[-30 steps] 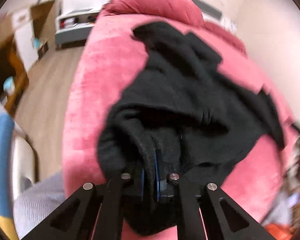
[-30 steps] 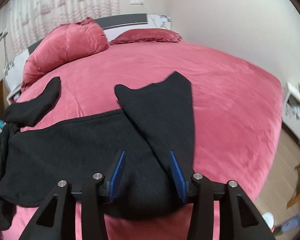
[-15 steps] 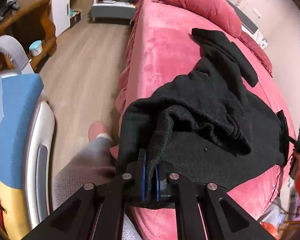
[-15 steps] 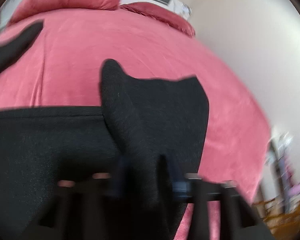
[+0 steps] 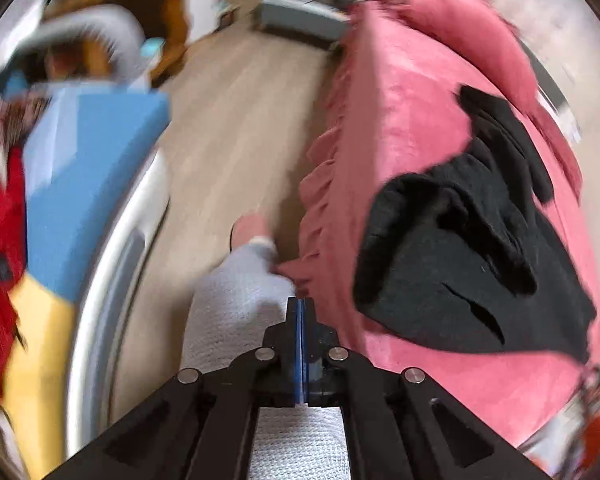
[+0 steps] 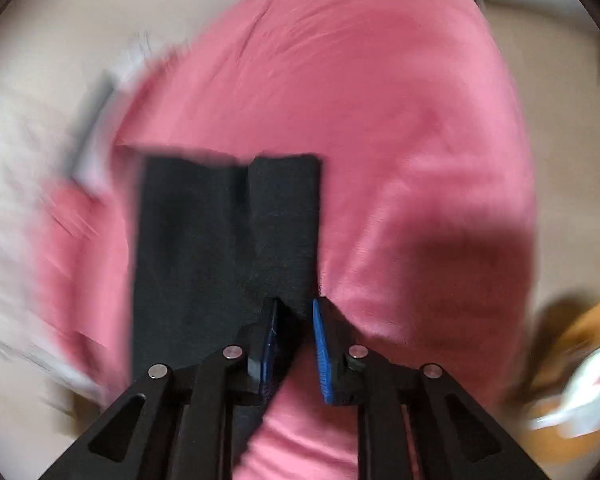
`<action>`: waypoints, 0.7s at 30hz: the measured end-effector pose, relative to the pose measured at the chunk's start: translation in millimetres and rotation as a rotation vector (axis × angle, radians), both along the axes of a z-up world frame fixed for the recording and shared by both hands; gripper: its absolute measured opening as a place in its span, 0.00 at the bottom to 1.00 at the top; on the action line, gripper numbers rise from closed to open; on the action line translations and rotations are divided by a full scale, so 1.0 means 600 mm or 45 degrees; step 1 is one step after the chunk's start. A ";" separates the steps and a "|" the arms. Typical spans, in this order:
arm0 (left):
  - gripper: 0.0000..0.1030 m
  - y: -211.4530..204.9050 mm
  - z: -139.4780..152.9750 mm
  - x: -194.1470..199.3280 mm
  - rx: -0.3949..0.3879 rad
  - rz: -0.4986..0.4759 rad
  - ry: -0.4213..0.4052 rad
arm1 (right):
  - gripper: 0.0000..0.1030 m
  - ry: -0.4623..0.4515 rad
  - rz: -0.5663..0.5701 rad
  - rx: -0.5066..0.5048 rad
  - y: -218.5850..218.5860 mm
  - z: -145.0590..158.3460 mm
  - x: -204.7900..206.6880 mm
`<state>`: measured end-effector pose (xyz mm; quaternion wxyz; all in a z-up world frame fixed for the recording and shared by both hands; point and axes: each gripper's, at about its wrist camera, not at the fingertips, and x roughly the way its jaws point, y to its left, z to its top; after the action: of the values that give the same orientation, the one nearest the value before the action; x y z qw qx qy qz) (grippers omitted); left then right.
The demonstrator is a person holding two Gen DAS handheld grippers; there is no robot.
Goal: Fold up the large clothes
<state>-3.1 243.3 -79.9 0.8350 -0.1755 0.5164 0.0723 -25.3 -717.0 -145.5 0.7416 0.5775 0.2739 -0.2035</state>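
Observation:
A black garment (image 5: 460,264) lies crumpled on the pink bed (image 5: 396,128) at the right of the left wrist view. My left gripper (image 5: 302,312) is shut with nothing between its pads. It hangs off the bed's edge, left of the garment, over a person's grey trouser leg (image 5: 236,300). In the blurred right wrist view a flat black part of the garment (image 6: 220,240) lies on the pink bed (image 6: 400,140). My right gripper (image 6: 296,320) sits at its near right corner. Its jaws are opening, a small gap shows, and the pads do not press the cloth.
The wooden floor (image 5: 236,120) runs left of the bed. A blue and yellow padded thing (image 5: 80,168) with a white rim and a red cloth (image 5: 0,220) stand at the far left. A person's foot (image 5: 248,226) rests by the bed frill. Wooden furniture (image 6: 580,344) is at the right.
My left gripper has let go of the black garment and swung left off the bed, pads closed empty. My right gripper closed on the black cloth, rolled and dropped lower; its pads now stand apart.

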 end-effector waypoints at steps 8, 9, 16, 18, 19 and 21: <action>0.30 -0.189 0.020 0.087 -0.032 -0.414 -0.212 | 0.49 -0.133 -0.127 0.015 -0.021 0.007 -0.013; 0.32 -0.212 0.015 0.097 -0.036 -0.452 -0.222 | 0.49 -0.131 -0.129 0.030 -0.028 0.010 0.000; 0.37 -0.319 -0.055 0.153 0.135 -0.612 -0.176 | 0.08 -0.002 -0.091 0.018 -0.033 0.013 0.062; 0.37 -0.312 -0.054 0.149 0.102 -0.594 -0.192 | 0.07 0.055 -0.055 -0.114 -0.036 0.054 0.067; 0.37 -0.308 -0.054 0.145 0.086 -0.587 -0.194 | 0.07 0.076 -0.026 -0.234 -0.036 0.087 0.069; 0.38 -0.304 -0.058 0.140 0.069 -0.577 -0.198 | 0.07 0.110 0.018 -0.394 -0.032 0.124 0.071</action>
<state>81.1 61.0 -114.8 0.8716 -0.0375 0.4747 -0.1168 17.0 -736.4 -71.4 0.8107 0.4451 0.2751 -0.2627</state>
